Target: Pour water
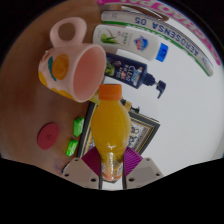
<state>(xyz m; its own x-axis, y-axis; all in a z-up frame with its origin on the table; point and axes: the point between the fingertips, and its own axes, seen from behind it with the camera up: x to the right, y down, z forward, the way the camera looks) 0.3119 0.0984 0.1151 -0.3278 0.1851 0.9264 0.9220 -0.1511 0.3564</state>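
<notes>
— What have the tongs [111,168] got?
— They're closed on the bottle [113,122], both pads pressing its lower part, cap pointing ahead.
— And the mug [72,60]?
— Just beyond, tipped, mouth facing the bottle; that probably suits pouring. It's toward the tabletop's [30,115] far edge.

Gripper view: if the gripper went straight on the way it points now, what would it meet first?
The orange bottle standing between its fingers is already there, so the gripper carries it along. Ahead of the bottle, the pink-lined mug lying tilted looks first in line, though depth is unclear.
</notes>
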